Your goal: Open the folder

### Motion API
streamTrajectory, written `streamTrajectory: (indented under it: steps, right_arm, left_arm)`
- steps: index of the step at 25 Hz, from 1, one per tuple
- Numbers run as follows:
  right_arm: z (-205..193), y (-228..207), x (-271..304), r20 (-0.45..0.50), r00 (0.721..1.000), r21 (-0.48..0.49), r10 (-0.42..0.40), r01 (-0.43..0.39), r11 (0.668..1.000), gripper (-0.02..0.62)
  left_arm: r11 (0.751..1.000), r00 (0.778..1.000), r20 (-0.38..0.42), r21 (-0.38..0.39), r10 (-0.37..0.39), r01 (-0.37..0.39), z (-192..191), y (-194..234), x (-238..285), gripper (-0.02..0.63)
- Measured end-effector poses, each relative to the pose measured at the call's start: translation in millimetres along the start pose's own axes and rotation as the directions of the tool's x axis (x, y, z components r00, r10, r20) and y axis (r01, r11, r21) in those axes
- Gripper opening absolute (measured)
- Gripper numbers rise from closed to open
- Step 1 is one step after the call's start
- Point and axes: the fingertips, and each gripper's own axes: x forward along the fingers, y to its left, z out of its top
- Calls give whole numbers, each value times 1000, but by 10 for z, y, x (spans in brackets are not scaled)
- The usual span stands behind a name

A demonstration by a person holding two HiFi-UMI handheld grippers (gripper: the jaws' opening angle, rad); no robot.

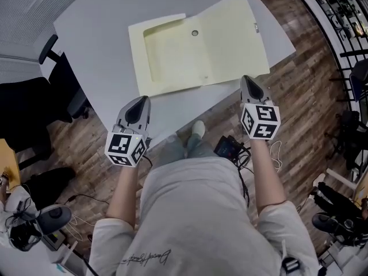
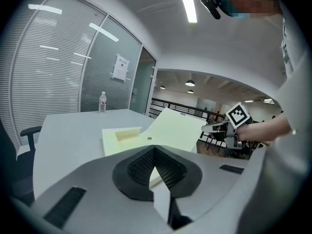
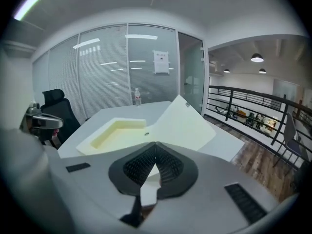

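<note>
Holding the left tool [image 1: 140,99] over the near edge of the desk [image 1: 98,27], you kept it clear of the folder [image 1: 195,45], which lay a little farther in on the white top. In the left gripper view its dark ribbed jaws were pressed together with nothing between them, and the pale yellow folder showed beyond them.

Your right tool [image 1: 246,79] sat near the folder's near right corner. Its jaws were clenched tight and empty too. The right gripper view showed the folder ahead of the tips and apart from them.

The folder was already open. Its tray half [image 1: 172,53], with low raised walls, was on the left. The cover flap [image 1: 233,33] spread out to the right, reaching close to the desk's right edge. A small round hole [image 1: 195,33] sat near the fold between the two halves. From the gripper views the flap seemed to rise at a slant, though whether it lay flat I could not tell.

You stood at the near side of the desk on a wood-plank floor [image 1: 305,96], with both tools held out in front of you. A water bottle [image 3: 137,97] stood at the far end of the desk, well apart from the folder. A black office chair [image 3: 56,104] stood at the left side.
</note>
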Motion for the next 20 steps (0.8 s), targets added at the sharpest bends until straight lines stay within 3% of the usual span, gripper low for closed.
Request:
streamTrajectory:
  steps: [11, 20]
  right_arm:
    - [434, 852, -419, 72, 971, -52, 227, -223, 973, 23]
    - [516, 1230, -445, 81, 942, -65, 325, -320, 945, 23]
  left_arm:
    - [998, 997, 64, -40, -44, 46, 303, -295, -230, 9]
    - [996, 992, 101, -32, -78, 81, 460, -474, -293, 9]
